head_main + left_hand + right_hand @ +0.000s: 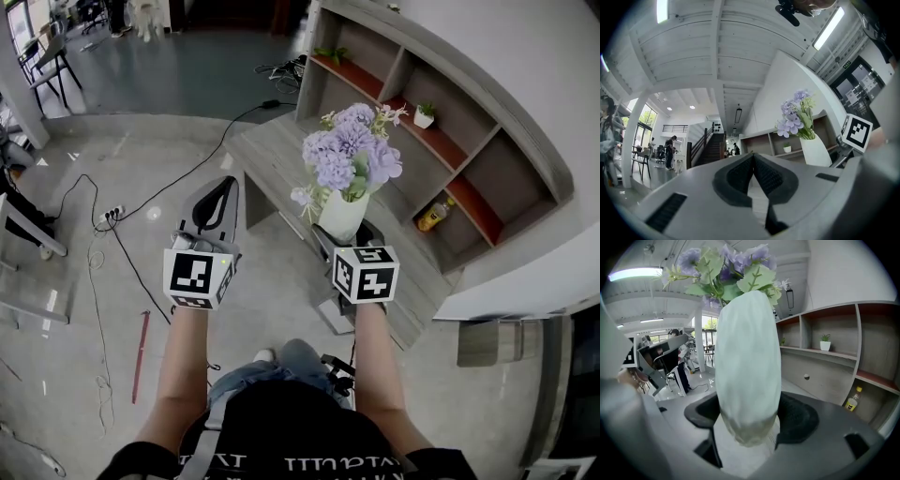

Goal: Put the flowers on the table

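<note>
As the right gripper [345, 239] closes on the white vase [342, 216], its jaws pinch the vase low on its body, one dark pad on each side, and the vase stands upright between them. Purple flowers [352, 155] with pale green leaves fill the mouth of the vase and spread wider than it.

From the head view the vase shows over the long grey surface [272, 155], about midway along its length and toward the long edge that faces the open floor. No view shows clearly whether the base touches the surface.

The left gripper [223, 187] is held beside the right one, out over the floor [141, 169] off that same long edge, and it is apart from the vase. Its jaws are pressed together at the tips with nothing between them, and in its own view the flowers and vase appear off to the right.

Along the far long edge of the surface stands a shelf unit [487, 141] with reddish shelf boards. A small potted plant [425, 114] sits in one compartment and a yellow bottle [433, 216] in another nearer the person. Black cables [187, 178] trail across the floor to the left of the surface.
</note>
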Demonstrator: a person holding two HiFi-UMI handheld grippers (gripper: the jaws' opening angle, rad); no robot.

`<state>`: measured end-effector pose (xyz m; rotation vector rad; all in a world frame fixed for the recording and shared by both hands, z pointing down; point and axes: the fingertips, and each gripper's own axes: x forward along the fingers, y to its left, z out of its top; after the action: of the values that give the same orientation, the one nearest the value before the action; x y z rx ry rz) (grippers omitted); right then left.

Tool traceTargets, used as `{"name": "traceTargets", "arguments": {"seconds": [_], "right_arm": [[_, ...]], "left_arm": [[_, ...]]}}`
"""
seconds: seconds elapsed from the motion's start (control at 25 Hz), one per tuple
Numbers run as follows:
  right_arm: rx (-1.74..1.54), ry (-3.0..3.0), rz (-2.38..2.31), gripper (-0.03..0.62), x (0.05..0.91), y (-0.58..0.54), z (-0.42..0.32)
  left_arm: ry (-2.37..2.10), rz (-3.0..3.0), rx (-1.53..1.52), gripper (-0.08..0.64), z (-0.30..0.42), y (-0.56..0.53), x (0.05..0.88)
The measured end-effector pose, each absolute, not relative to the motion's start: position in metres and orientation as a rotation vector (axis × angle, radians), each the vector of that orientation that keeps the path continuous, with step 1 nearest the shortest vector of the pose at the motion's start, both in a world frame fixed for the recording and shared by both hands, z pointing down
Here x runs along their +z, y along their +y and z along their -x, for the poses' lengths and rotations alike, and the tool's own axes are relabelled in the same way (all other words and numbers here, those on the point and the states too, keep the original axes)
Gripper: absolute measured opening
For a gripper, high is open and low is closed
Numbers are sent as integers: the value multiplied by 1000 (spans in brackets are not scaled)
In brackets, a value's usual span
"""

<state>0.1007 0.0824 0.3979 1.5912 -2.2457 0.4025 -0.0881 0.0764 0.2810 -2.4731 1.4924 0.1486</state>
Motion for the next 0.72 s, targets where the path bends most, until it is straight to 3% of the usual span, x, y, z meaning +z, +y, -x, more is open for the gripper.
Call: {"name": "traceTargets", "arguments": {"seconds": [0.72], "right_arm": [[386,-2274,-1542,373,420,11,-98]], "left_arm": [[1542,2445,166,11,98,21,297]]}}
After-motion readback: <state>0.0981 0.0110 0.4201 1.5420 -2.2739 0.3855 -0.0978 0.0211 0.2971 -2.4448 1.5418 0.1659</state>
